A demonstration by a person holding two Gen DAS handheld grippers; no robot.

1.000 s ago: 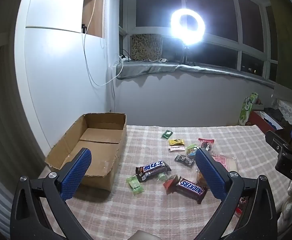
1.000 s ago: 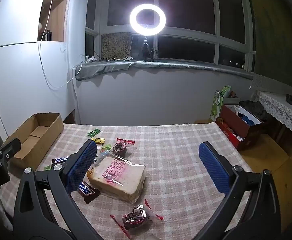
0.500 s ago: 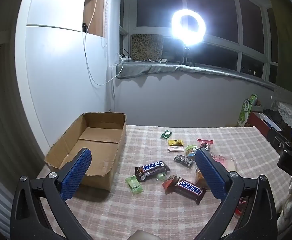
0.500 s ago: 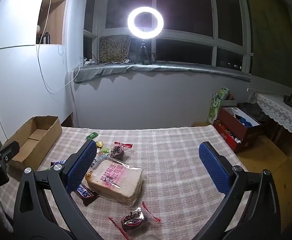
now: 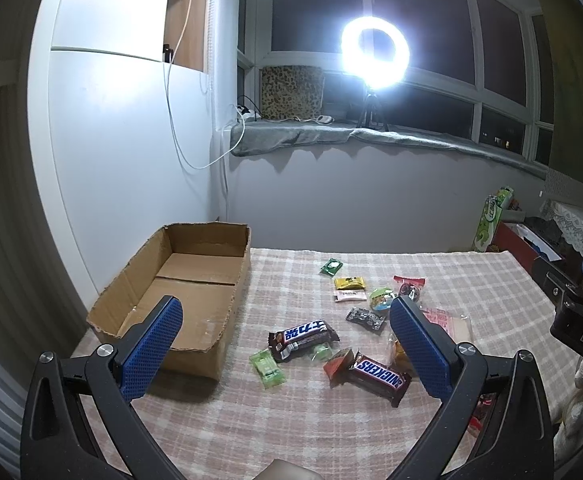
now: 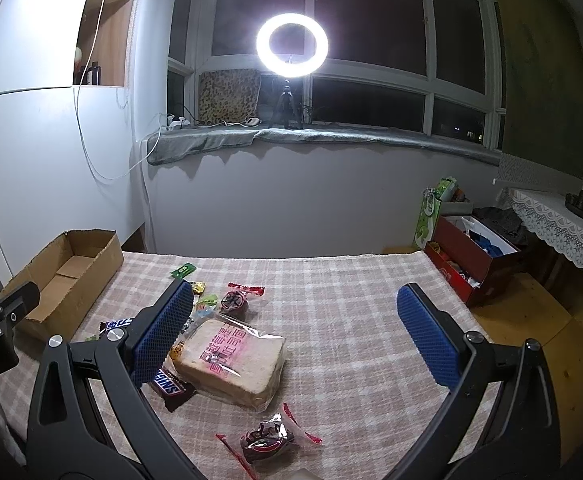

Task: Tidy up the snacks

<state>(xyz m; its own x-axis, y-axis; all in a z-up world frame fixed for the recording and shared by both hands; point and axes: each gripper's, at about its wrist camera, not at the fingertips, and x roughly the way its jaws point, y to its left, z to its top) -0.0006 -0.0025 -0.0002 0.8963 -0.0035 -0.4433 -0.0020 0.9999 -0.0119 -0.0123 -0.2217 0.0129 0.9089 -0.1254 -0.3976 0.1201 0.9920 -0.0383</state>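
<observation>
Left wrist view: a cardboard box (image 5: 179,292) is seen at the left edge of the checked cloth (image 5: 291,420), its top open and its floor bare, so nothing appears to have been sorted into it yet; it is judged to be placed there as the container meant for the snacks. The left gripper (image 5: 287,344) is held above the near edge of the cloth with its blue pads spread wide and nothing between them, apparently kept ready over the nearest items. Just beside the box's right wall a small green packet (image 5: 266,368) is seen, then a dark bar with white lettering (image 5: 303,338) and a Snickers bar (image 5: 375,374), with smaller sweets (image 5: 351,288) scattered towards the far edge. In the right wrist view the same box (image 6: 67,276) is shown empty at the left edge. A bagged bread slice (image 6: 231,360) lies near the middle of the cloth, touching the Snickers bar (image 6: 171,386), and a red-ended wrapped sweet (image 6: 267,438) lies near the near edge. The right gripper (image 6: 295,340) is likewise held wide open and empty, with the bread just inside its left pad, which suggests the bread as its likely target. Off the cloth to the right, a red box (image 6: 471,264) holding assorted goods is seen on the floor.
</observation>
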